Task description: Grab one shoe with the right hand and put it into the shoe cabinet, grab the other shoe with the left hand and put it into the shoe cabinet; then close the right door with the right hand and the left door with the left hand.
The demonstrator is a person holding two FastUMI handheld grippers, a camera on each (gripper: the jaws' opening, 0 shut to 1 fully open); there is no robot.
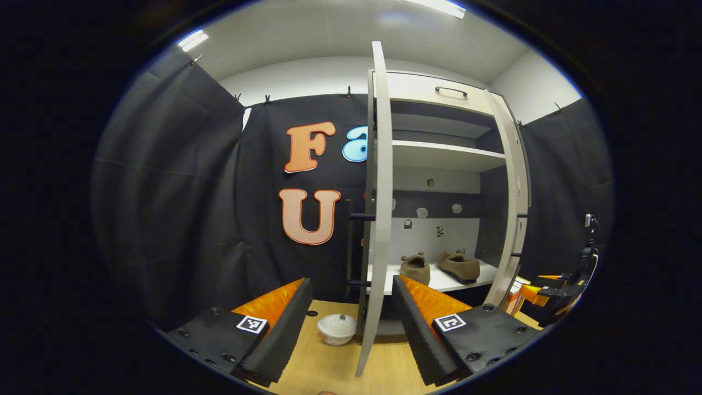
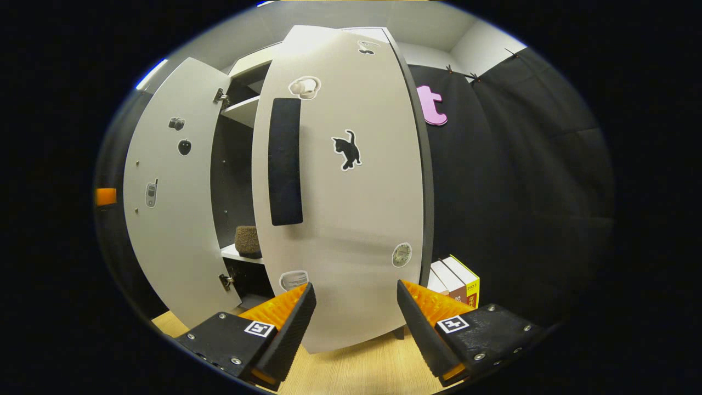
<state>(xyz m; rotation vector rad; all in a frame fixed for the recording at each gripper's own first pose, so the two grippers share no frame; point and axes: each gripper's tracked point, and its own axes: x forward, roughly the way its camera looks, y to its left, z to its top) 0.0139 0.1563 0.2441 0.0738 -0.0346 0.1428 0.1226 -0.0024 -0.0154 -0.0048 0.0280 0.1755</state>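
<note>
- Left gripper: jaws stand wide apart and hold nothing. The edge of the left door rises between the two fingers in the left gripper view, seen edge-on; whether a pad touches it cannot be told.
- Right gripper: jaws stand wide apart and hold nothing. In the right gripper view both fingers point at the outer face of the right door, close to its lower edge; contact cannot be confirmed.
- Right gripper as seen from the left gripper view: it sits just beyond the cabinet's right side, low, near the door there.
- Shoe cabinet: white, standing on the wooden floor, both doors partly open. The right door carries a black handle and several stickers, among them a black cat.
- Shoes: two brown shoes rest side by side on the lower shelf, the left shoe toe-on and the right shoe turned sideways. One brown shoe shows through the gap between the doors in the right gripper view.
- A white bowl-shaped object lies on the floor just left of the left door.
- Books stand upright beside the cabinet's right side.
</note>
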